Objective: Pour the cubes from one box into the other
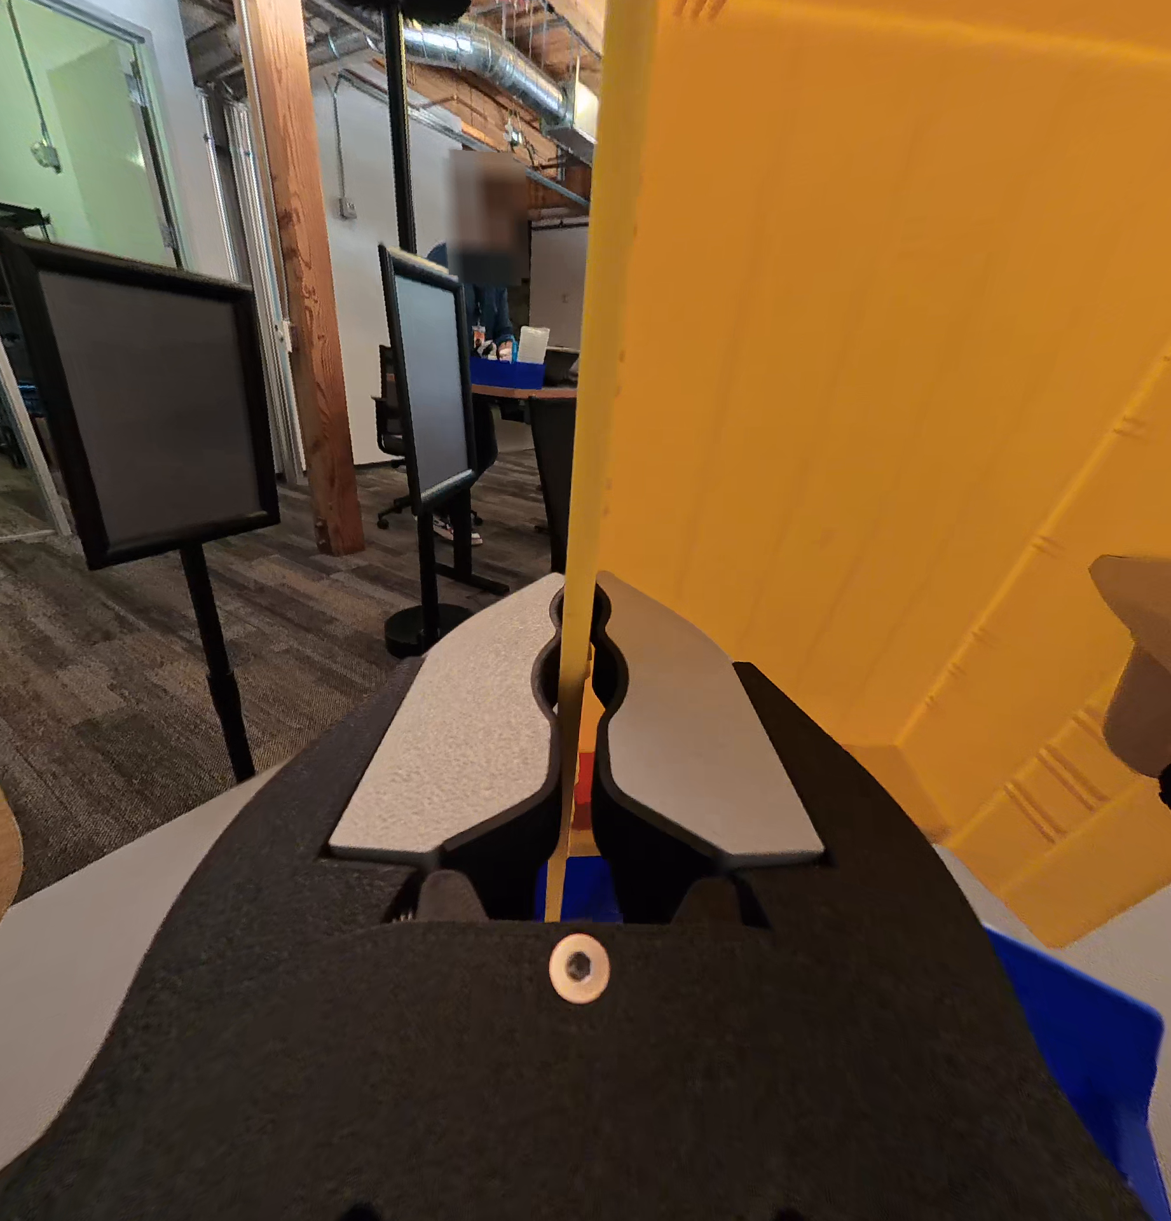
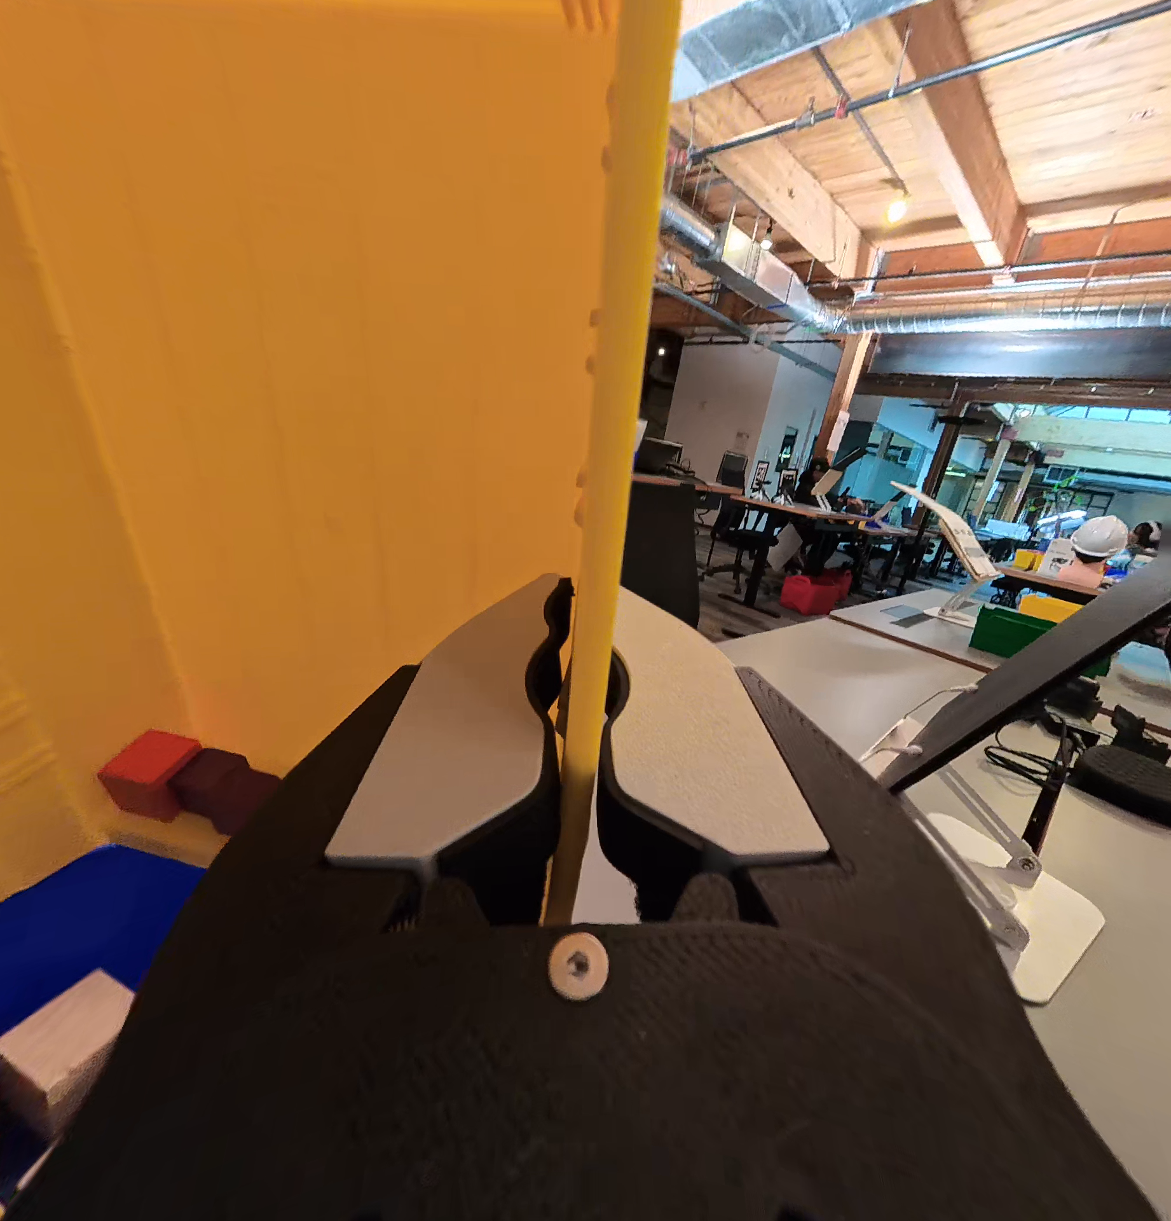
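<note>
Both grippers hold a yellow box tipped up on end. My left gripper (image 1: pixel 577 594) is shut on the box's left wall (image 1: pixel 603 330); its yellow inside (image 1: pixel 900 396) fills the right of that view. My right gripper (image 2: pixel 586 594) is shut on the right wall (image 2: pixel 626 330), with the box's inside (image 2: pixel 305 330) on the left. A red cube (image 2: pixel 148 773) and a dark red cube (image 2: pixel 223 786) lie at the box's low edge. Below is a blue box (image 2: pixel 61 918), also seen in the left wrist view (image 1: pixel 1085 1083). A white cube (image 2: pixel 61 1050) lies in it. The right gripper's fingers (image 1: pixel 1151 661) show at the far wall.
The boxes are over a grey table (image 2: pixel 867 694). A black tablet on a white stand (image 2: pixel 1032 713) is to the right. Black framed signs on poles (image 1: pixel 153 409) stand on the floor at left, near a wooden post (image 1: pixel 299 264). People sit at desks farther off.
</note>
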